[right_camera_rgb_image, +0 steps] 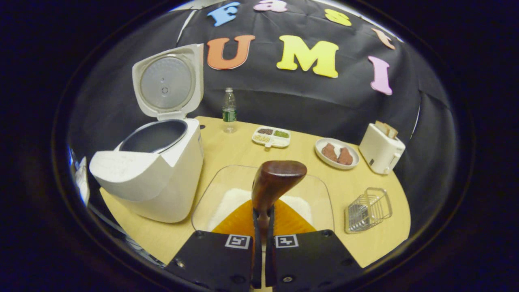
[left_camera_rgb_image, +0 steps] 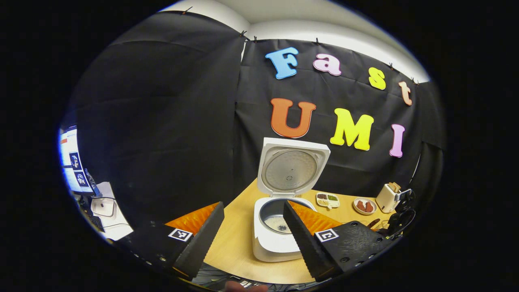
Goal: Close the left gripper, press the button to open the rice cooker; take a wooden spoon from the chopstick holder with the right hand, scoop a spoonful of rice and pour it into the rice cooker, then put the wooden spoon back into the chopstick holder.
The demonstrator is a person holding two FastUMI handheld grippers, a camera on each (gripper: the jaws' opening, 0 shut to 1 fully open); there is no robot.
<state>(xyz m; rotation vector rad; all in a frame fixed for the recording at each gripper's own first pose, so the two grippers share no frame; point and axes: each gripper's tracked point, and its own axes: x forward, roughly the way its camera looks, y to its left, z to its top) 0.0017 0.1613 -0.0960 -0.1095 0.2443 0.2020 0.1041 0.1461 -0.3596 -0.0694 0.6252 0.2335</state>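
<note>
The white rice cooker stands open with its lid upright, and some rice lies in the inner pot. My left gripper hangs open in front of it, holding nothing. In the right gripper view the rice cooker is at the left. My right gripper is shut on the handle of a dark wooden spoon, whose bowl points forward above a clear glass dish of white rice. The wire chopstick holder stands to the right of the dish.
On the wooden table behind the dish stand a water bottle, a sectioned dish, a plate of meat and a white toaster. Black cloth walls the table at the back. A desk with screens is far left.
</note>
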